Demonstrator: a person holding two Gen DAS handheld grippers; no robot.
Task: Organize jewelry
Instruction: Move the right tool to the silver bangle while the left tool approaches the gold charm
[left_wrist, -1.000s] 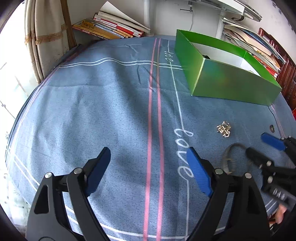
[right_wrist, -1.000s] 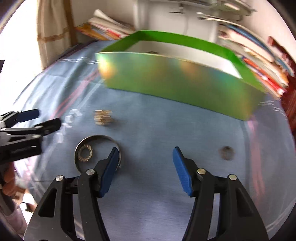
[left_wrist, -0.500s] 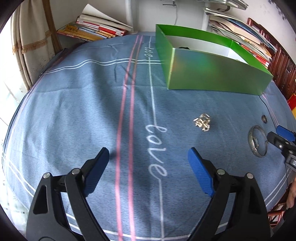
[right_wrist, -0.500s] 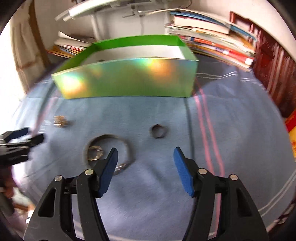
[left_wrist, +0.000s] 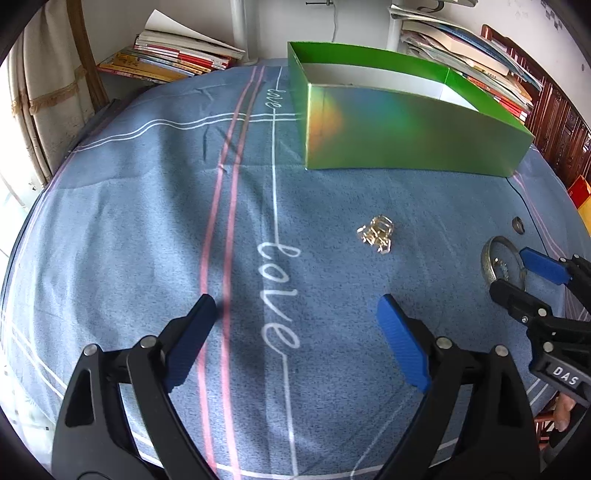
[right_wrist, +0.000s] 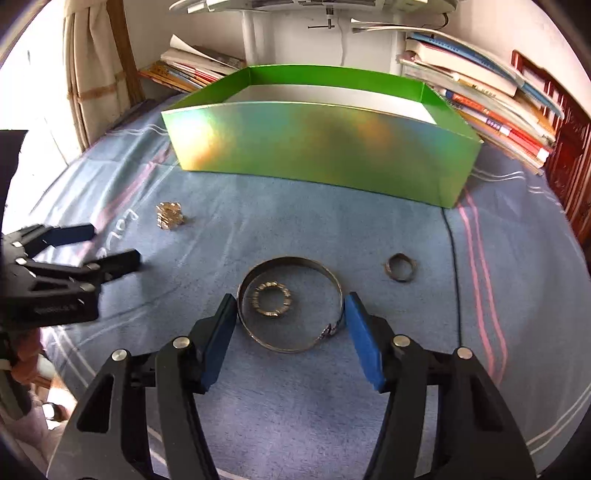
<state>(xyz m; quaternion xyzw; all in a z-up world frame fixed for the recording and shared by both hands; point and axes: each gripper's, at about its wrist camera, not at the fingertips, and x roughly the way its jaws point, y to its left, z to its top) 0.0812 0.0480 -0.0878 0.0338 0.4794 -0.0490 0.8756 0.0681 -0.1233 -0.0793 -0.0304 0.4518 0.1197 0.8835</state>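
Observation:
A silver bangle (right_wrist: 290, 302) lies flat on the blue cloth with a small beaded ring (right_wrist: 271, 299) inside it. My right gripper (right_wrist: 290, 315) is open, its blue pads on either side of the bangle, near or at its rim. A dark ring (right_wrist: 400, 267) lies to the right. A gold jewelry cluster (right_wrist: 169, 216) lies at the left; it also shows in the left wrist view (left_wrist: 376, 234). The open green box (right_wrist: 314, 147) stands behind. My left gripper (left_wrist: 295, 332) is open and empty above the cloth, left of the bangle (left_wrist: 491, 258).
Stacks of books (right_wrist: 480, 85) lie behind the box on both sides. A curtain (left_wrist: 40, 92) hangs at the far left. A dark wooden cabinet (right_wrist: 569, 155) stands at the right. The blue cloth (left_wrist: 147, 221) covers the table, with its front edge close to both grippers.
My right gripper has swung left and come down so its pads flank the bangle. My left gripper's view has shifted slightly; the gold cluster lies in the same place.

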